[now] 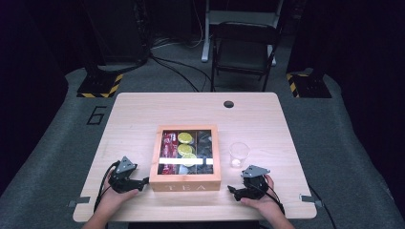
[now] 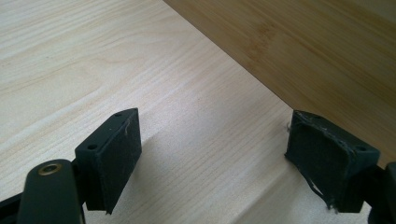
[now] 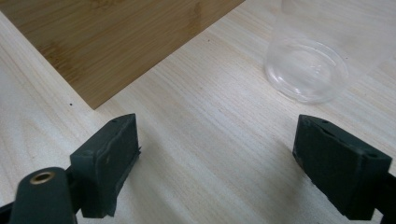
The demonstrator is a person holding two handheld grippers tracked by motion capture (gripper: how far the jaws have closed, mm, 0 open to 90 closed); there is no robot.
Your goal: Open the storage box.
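Note:
A wooden tea box [image 1: 185, 183] with a glass lid sits mid-table, marked TEA on its front; red, yellow and dark packets show through the lid. A clear plastic cup [image 1: 239, 154] stands just right of it. My left gripper [image 1: 143, 182] rests on the table beside the box's front left corner, open, with nothing between its jaws; the box's side wall [image 2: 317, 51] fills the upper right of its view. My right gripper [image 1: 232, 191] lies near the front right corner, open and empty, with the box's wall [image 3: 112, 42] and the cup [image 3: 308, 65] ahead of it.
The light wooden table [image 1: 143, 114] has a round cable hole [image 1: 229, 104] near its far edge. A dark folding chair [image 1: 243, 47] stands beyond the table. Bare tabletop lies left, right and behind the box.

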